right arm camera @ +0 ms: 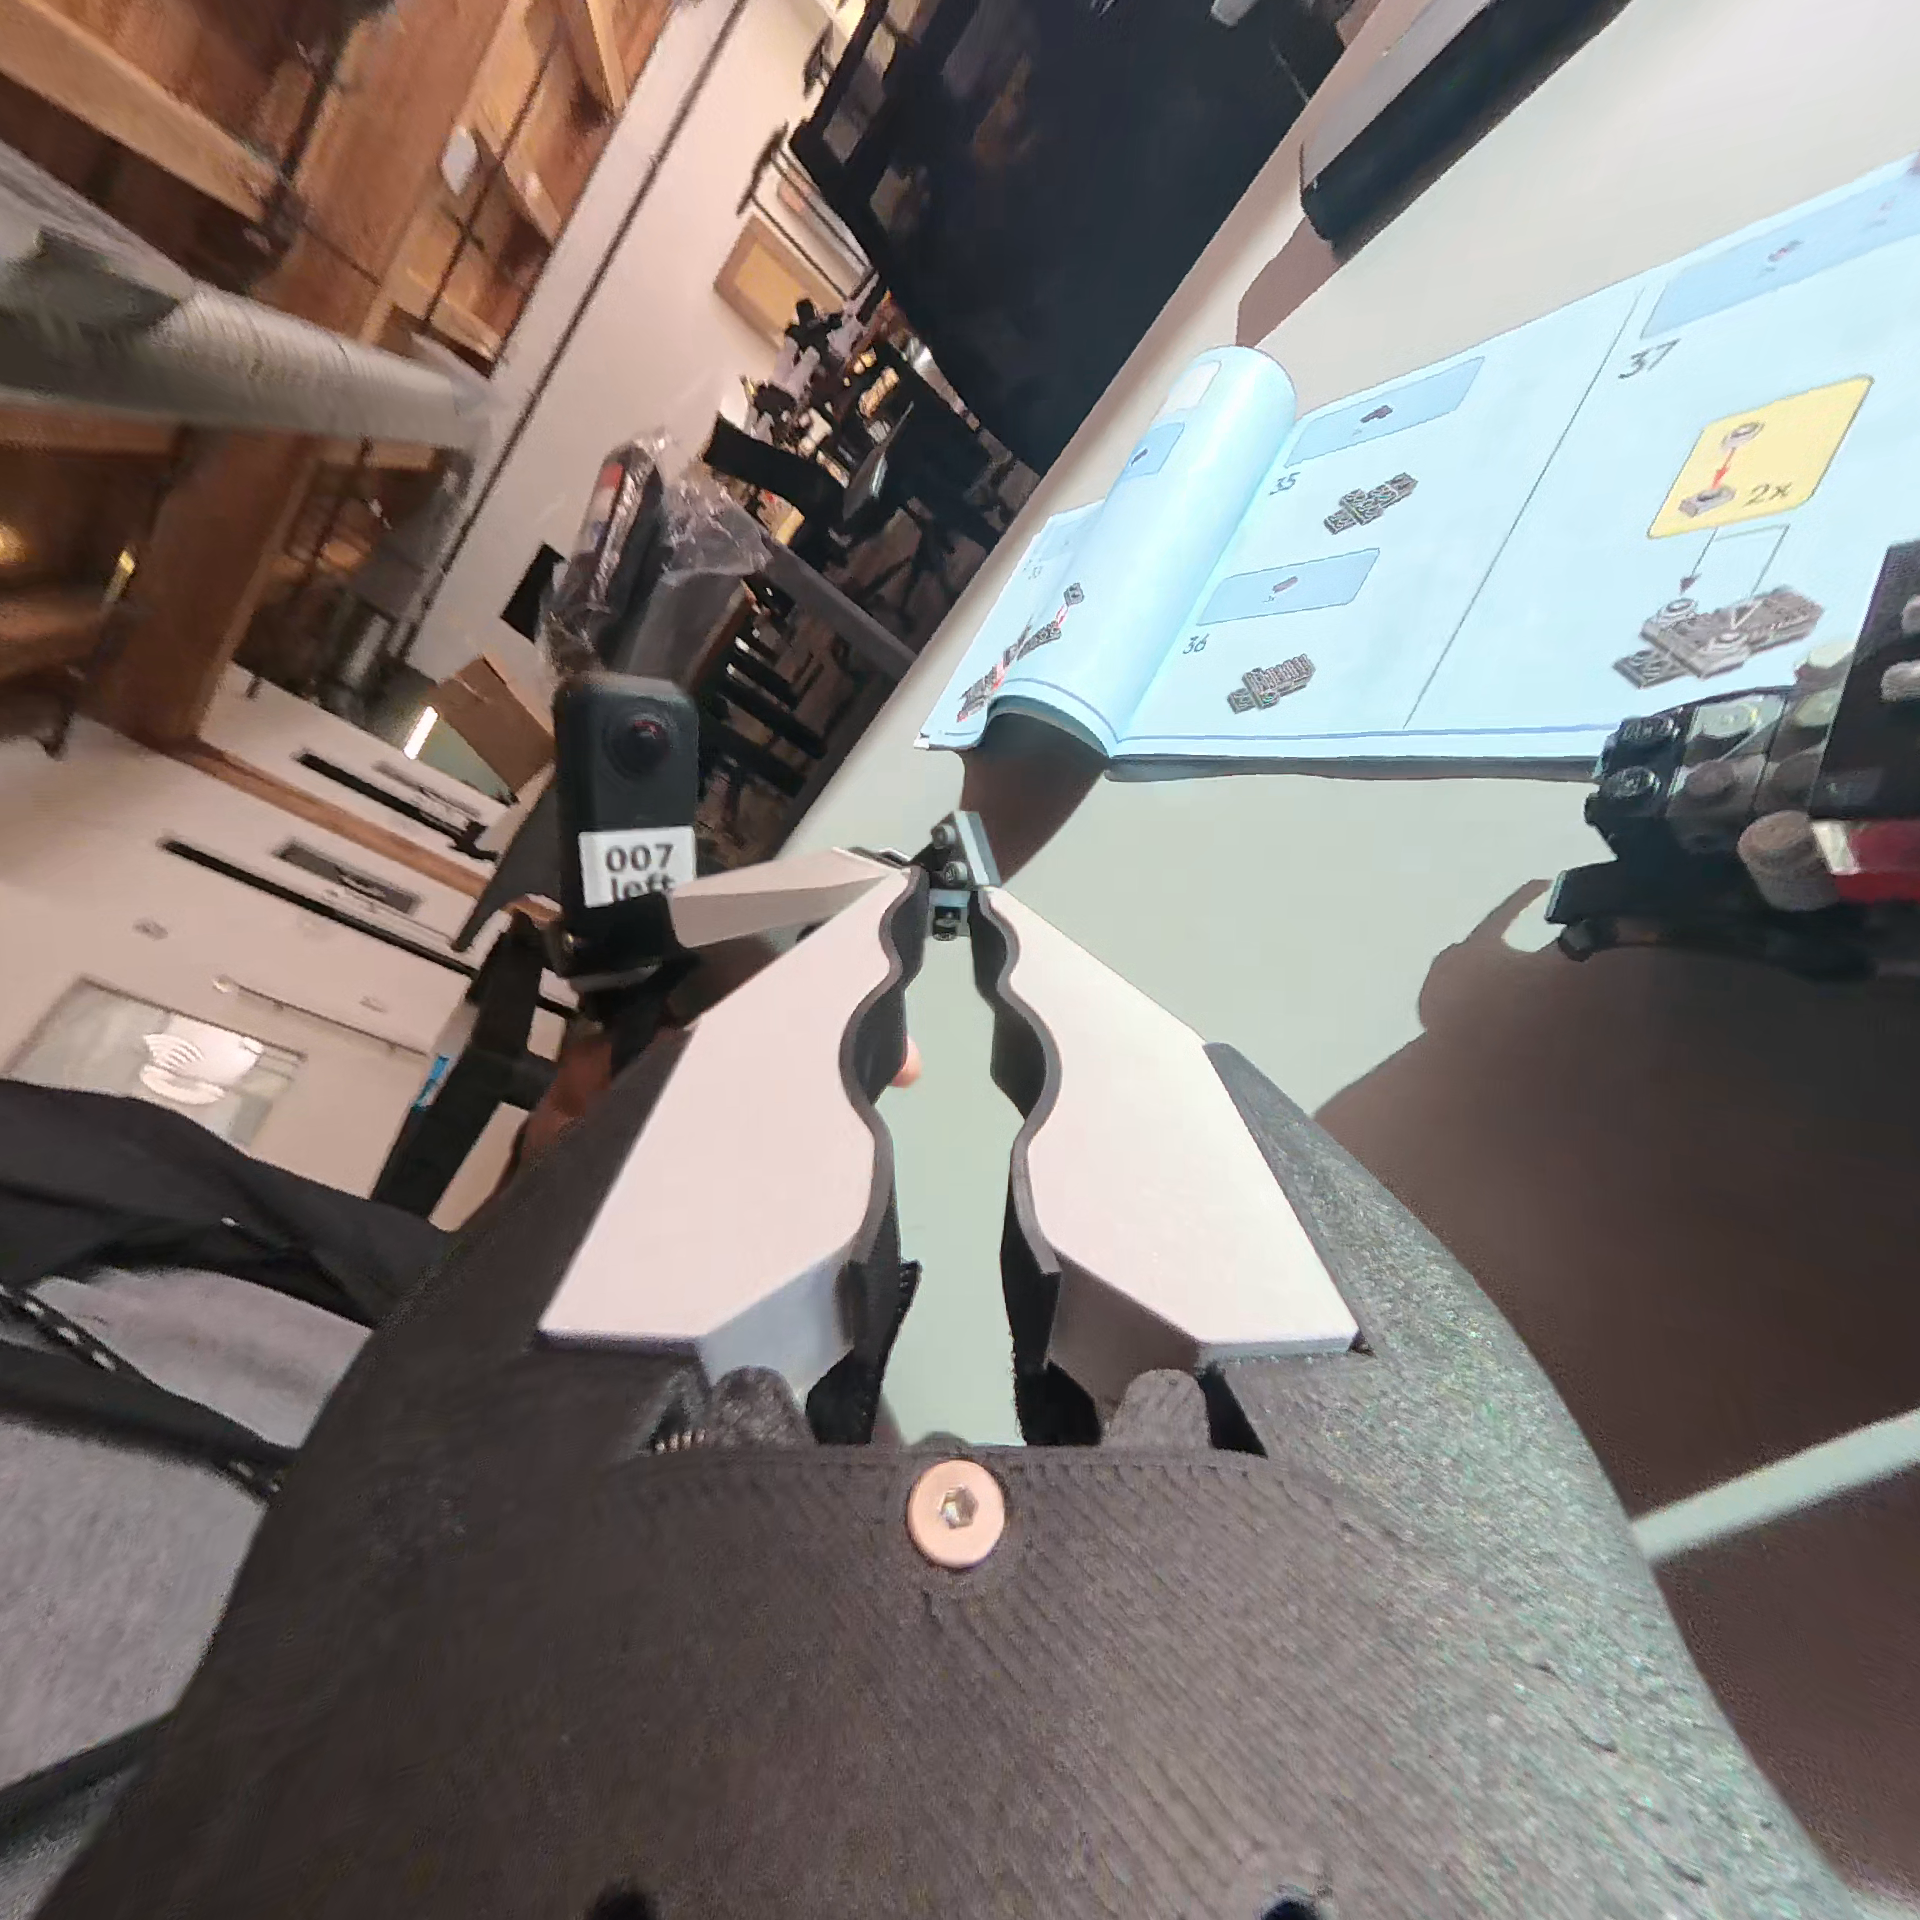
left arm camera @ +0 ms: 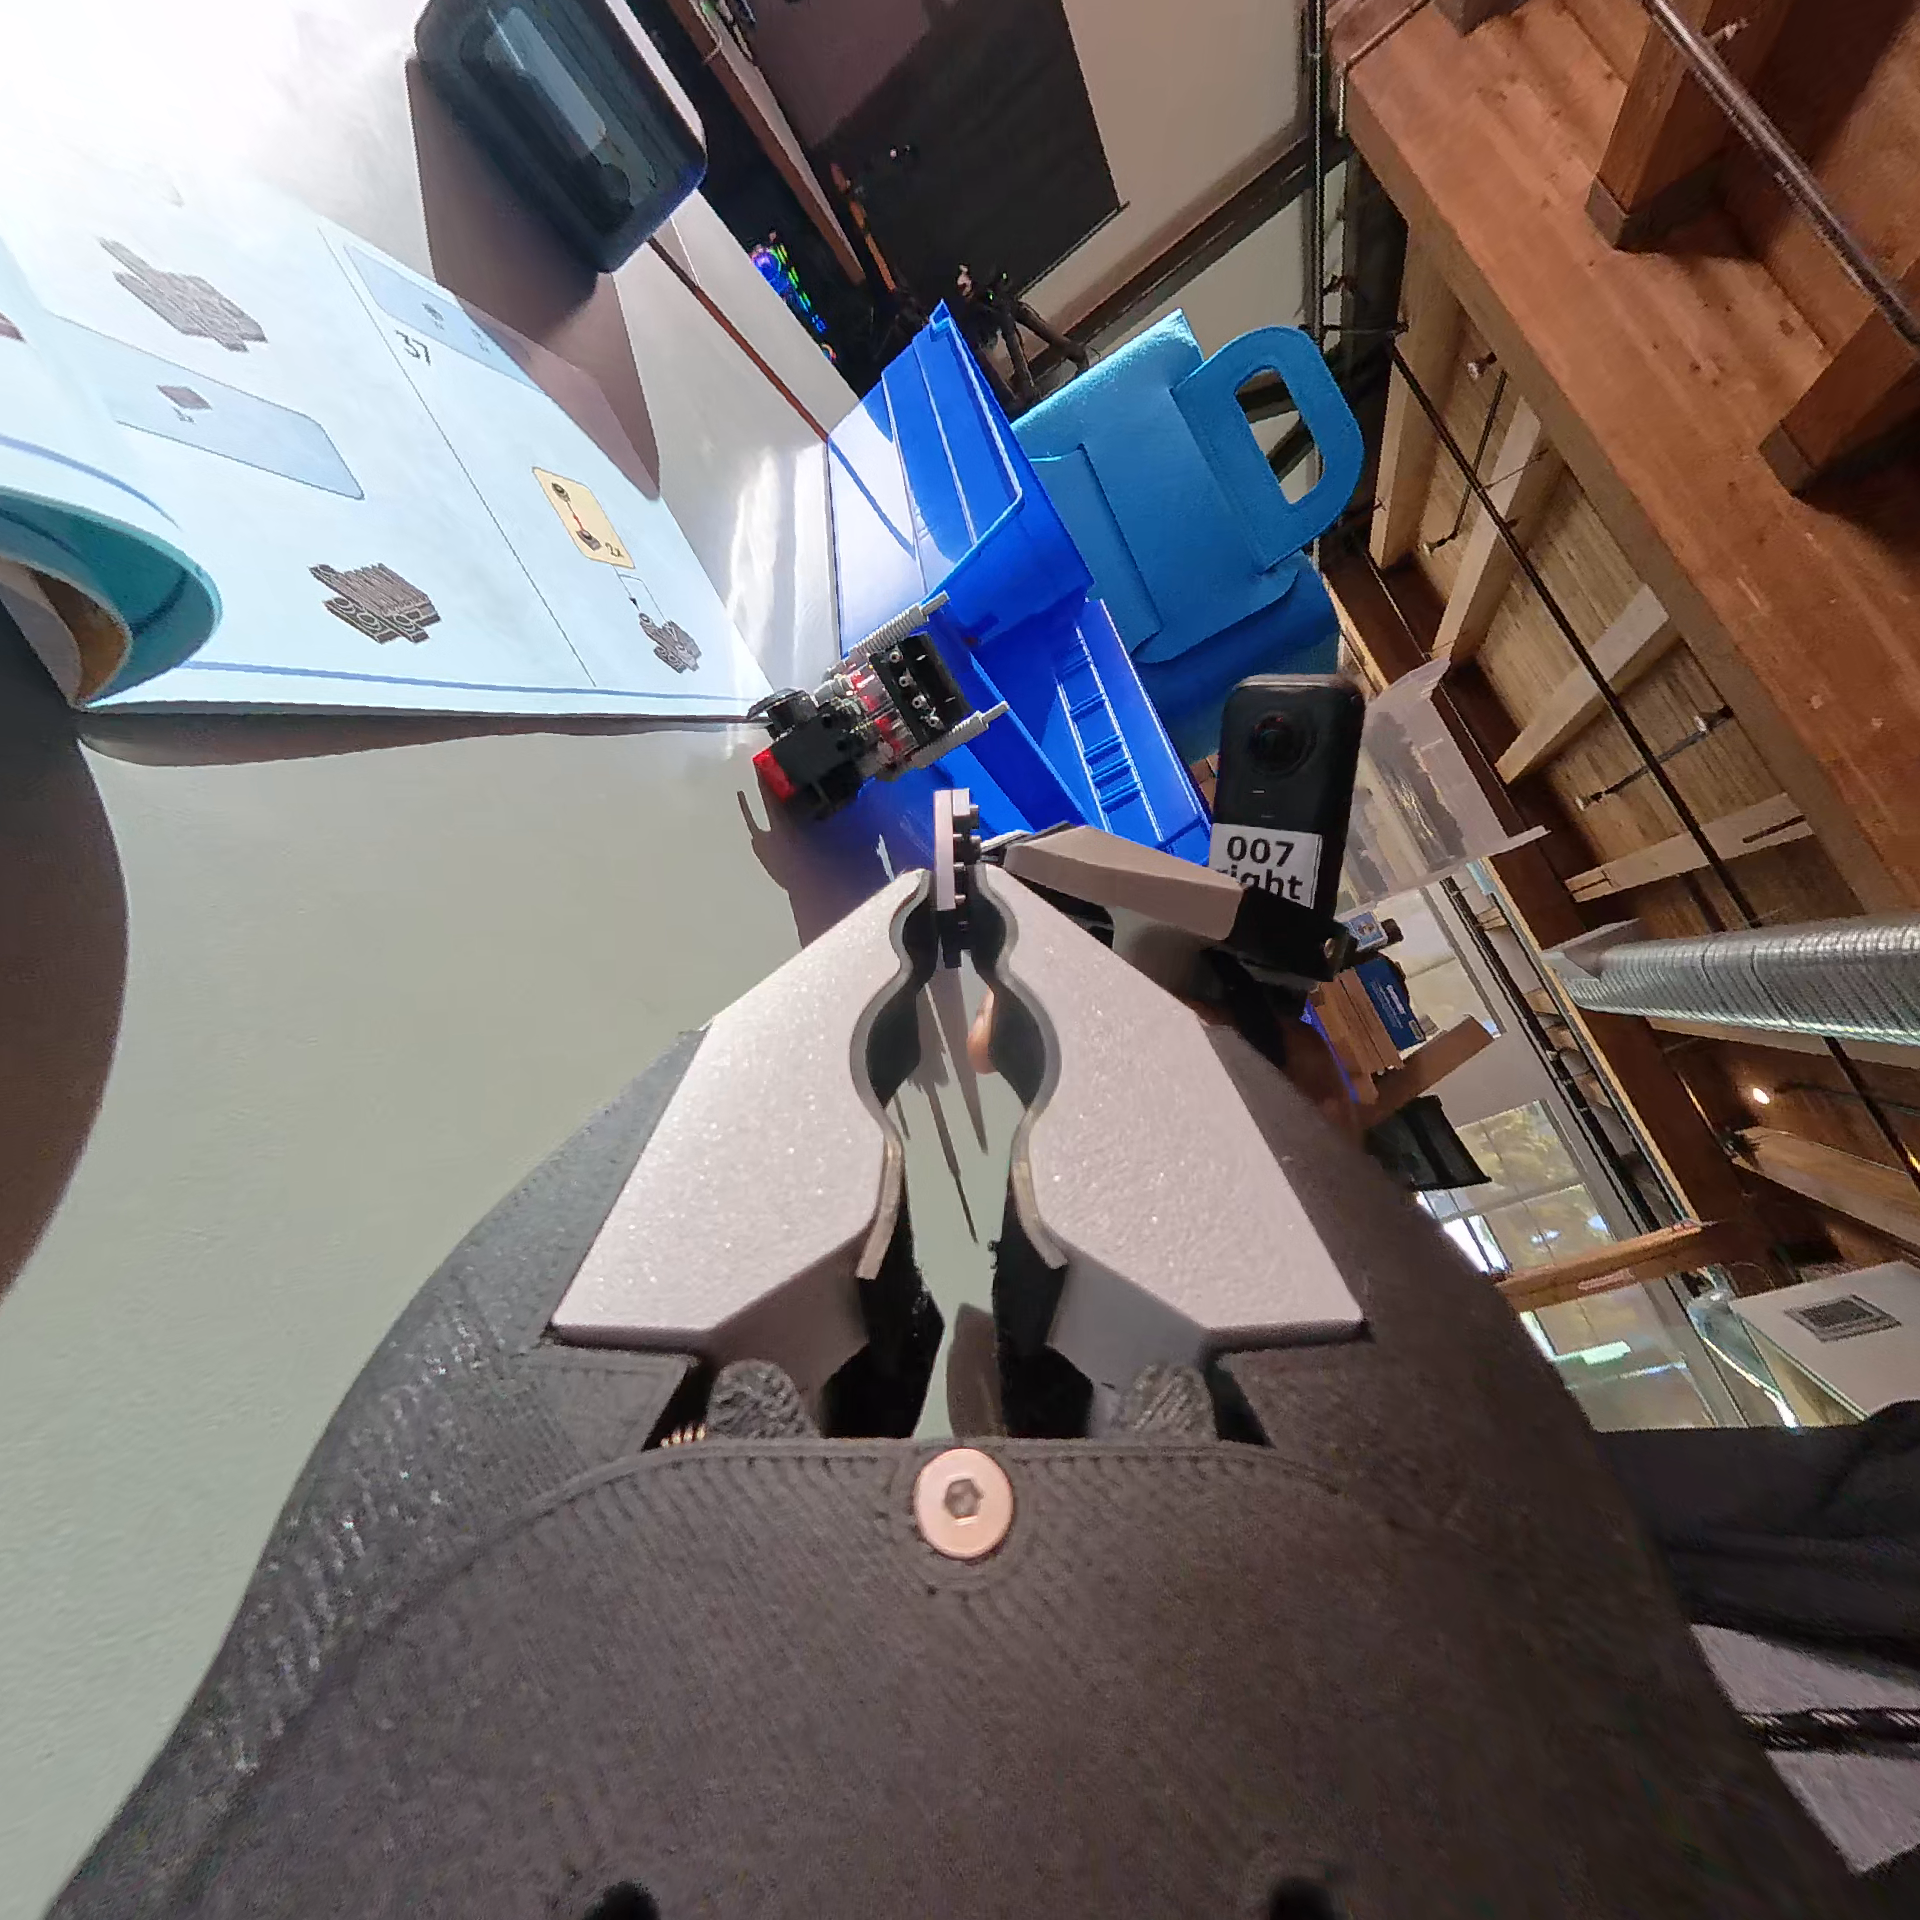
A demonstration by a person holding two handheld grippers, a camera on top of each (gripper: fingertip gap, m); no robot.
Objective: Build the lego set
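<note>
Views tilted; room appears rotated. Table pale grey-green, smooth, with hard dark shadows across it. Strong light washes out the upper left corner of the left view. Wooden beams and plank ceiling, warm brown, with thin dark rods running along them. Ribbed metal duct, silver; also seen in the right view. Windows show daylight and foliage. Walls off-white. Dark chairs and desks crowd the far end of the room. White tables in rows, dark flat items on them. Glowing coloured lights in a dim far corner.
</note>
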